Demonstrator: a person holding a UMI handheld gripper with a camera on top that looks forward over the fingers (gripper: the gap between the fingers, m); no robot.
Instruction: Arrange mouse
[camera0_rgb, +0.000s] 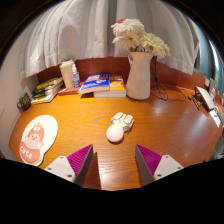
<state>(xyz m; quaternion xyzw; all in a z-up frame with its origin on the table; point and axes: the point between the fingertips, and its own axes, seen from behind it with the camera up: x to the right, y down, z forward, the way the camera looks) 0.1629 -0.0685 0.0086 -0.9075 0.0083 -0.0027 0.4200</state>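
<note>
A white computer mouse (119, 127) lies on the wooden table (170, 125), just ahead of my fingers and a little toward the middle. A round pink mouse mat (38, 137) with a cartoon figure lies on the table to the left, apart from the mouse. My gripper (113, 160) hovers above the table's near part. Its two fingers (76, 160) with magenta pads stand wide apart with only bare wood between them. It holds nothing.
A white vase (139, 72) with pale flowers stands behind the mouse. Stacked books (97, 84) and a white carton (69, 74) stand at the back left, more books (44, 91) farther left. White items (208, 99) lie at the right edge. Curtains hang behind.
</note>
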